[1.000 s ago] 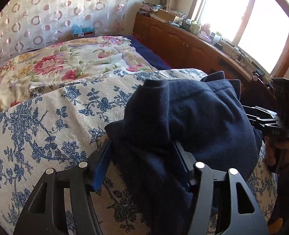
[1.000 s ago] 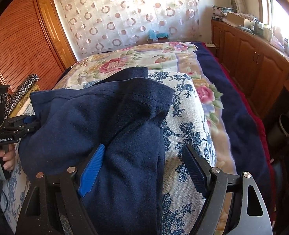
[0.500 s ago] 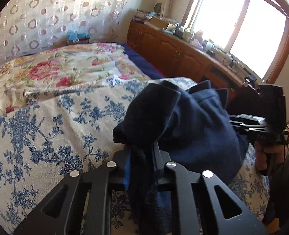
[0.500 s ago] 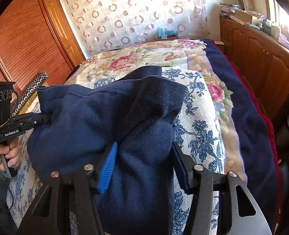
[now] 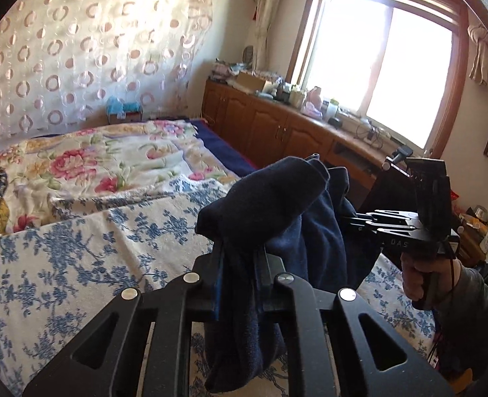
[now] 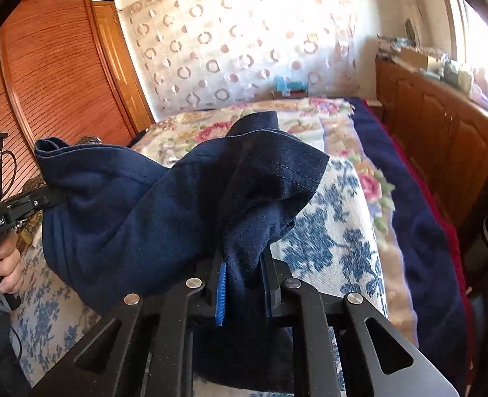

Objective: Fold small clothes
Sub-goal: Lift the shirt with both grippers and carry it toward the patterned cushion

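Navy garment (image 5: 277, 205) between both grippers' jaws

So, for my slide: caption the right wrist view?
Right hand-held gripper closing on navy garment above floral bedspread.

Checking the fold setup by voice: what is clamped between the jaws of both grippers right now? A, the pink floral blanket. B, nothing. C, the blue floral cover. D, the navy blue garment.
D: the navy garment is bunched between the closing jaws of the right gripper and the left gripper.
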`<state>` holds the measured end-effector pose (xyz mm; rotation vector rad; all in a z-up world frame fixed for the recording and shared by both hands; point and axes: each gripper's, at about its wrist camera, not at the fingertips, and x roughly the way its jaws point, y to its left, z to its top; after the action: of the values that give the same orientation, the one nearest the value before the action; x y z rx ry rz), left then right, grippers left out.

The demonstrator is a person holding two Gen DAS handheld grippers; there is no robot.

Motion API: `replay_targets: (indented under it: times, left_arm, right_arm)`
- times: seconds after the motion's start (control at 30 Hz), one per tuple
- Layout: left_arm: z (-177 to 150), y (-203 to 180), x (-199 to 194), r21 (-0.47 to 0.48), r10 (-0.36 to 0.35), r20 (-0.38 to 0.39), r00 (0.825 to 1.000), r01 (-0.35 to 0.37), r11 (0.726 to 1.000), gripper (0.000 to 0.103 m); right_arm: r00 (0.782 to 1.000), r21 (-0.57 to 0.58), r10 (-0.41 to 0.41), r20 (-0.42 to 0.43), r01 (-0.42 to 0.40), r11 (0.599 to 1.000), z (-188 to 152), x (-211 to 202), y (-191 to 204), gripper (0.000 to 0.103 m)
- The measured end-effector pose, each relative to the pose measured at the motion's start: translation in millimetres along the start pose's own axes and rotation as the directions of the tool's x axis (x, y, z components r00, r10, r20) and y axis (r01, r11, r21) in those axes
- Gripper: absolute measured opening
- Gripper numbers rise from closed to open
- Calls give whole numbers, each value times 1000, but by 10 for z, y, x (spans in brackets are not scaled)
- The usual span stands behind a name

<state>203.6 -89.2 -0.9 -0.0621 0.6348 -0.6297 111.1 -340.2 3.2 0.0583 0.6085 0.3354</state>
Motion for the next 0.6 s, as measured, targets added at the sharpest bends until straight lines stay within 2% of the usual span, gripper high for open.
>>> replay_targets:
  times: [0.33, 0.5, 0.6]
  left_arm:
    - [-48, 314, -622, -71, 83, 109, 991, -75, 995, 15]
    - [-156, 599, -1030, -119, 172, 176, 969, -153, 981, 15]
    - [-213, 841, -1325, -198, 209, 217, 953, -167, 966, 15]
  right_arm:
    - [997, -130, 46, 67, -37, 991, 244, -42, 536, 16]
    - [991, -232, 111, 72, -91, 968, 440, 147, 992, 16]
    - [984, -282, 166, 65, -142, 949, 601, 316, 1264, 16]
